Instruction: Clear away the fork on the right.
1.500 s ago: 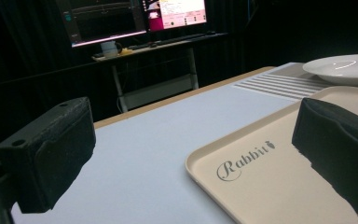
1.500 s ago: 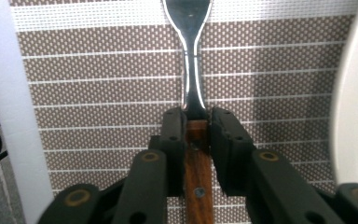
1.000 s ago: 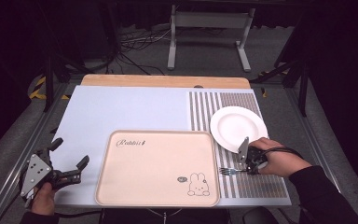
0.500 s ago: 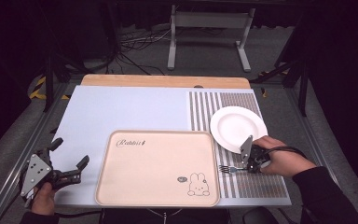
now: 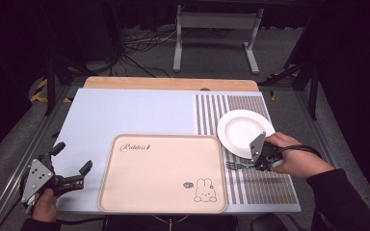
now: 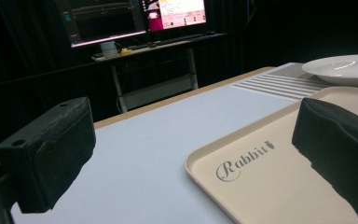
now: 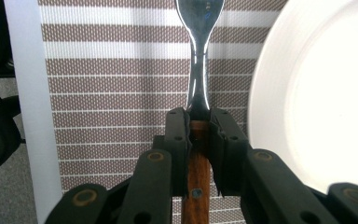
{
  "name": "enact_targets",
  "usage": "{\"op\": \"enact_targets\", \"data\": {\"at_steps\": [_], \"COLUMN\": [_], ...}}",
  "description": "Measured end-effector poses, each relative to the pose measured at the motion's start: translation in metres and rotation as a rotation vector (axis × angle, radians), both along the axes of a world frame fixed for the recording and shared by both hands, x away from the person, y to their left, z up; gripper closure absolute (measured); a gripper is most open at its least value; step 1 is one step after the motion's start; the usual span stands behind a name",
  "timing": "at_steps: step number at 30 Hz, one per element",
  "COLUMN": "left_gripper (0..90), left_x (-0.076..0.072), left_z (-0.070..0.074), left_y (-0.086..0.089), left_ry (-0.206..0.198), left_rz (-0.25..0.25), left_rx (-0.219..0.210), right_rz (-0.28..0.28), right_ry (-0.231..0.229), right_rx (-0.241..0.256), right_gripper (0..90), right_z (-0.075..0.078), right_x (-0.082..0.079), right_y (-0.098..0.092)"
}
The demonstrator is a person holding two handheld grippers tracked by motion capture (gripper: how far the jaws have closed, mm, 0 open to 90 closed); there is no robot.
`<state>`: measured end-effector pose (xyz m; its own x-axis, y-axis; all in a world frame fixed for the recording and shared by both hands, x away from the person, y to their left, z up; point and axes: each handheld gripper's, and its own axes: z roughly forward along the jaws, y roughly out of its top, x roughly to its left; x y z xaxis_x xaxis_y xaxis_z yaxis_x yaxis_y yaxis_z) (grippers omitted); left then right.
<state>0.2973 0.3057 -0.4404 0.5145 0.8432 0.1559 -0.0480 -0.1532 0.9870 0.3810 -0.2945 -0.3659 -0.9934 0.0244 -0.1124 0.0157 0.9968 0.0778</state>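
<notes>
- On the striped mat (image 5: 260, 185) at the counter's (image 5: 139, 113) right side, the right tongs (image 5: 256, 162) are gripping a fork (image 5: 236, 166), jaws clamped on its wooden handle where it meets the metal neck.
- In the right gripper view, the fork (image 7: 199, 56) is running straight ahead over the brown-and-white stripes, with the white plate (image 7: 317, 93) lying just beside it on the right.
- From above, the fork's tines are pointing toward the beige tray (image 5: 161, 173), close to its right edge, while the plate (image 5: 243, 132) is sitting just beyond the right hand (image 5: 294, 159).
- At the counter's near left corner, the left tongs (image 5: 70, 168) are hovering with jaws wide apart, gripping nothing; the tray's "Rabbit" lettering (image 6: 242, 161) is showing between them in the left gripper view.
- Compared with a second ago, the right tongs and fork are staying in almost the same spot, shifted only slightly; the left tongs are unchanged.
</notes>
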Motion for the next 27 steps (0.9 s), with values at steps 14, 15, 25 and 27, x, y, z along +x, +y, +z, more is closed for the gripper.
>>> {"op": "enact_targets", "data": {"at_steps": [14,15,25,27], "left_gripper": [0.2,0.2,0.2,0.2], "left_x": [0.000,0.000,0.000,-0.001], "left_z": [0.000,0.000,0.001,0.001], "left_y": [0.001,0.001,0.001,0.001], "left_ry": [0.000,0.000,-0.002,-0.003], "left_rz": [-0.003,-0.002,-0.002,-0.001], "left_rx": [-0.001,-0.002,-0.005,-0.004], "right_rz": [0.044,0.049,0.082,0.094], "right_ry": [-0.035,-0.035,-0.051,-0.055], "right_rx": [0.036,0.042,0.065,0.067], "right_gripper": [78.4,78.4,78.4,78.4], "right_z": [0.015,0.015,0.025,0.027], "right_x": [0.006,0.006,0.009,0.010], "right_y": [0.031,0.034,0.058,0.063]}}
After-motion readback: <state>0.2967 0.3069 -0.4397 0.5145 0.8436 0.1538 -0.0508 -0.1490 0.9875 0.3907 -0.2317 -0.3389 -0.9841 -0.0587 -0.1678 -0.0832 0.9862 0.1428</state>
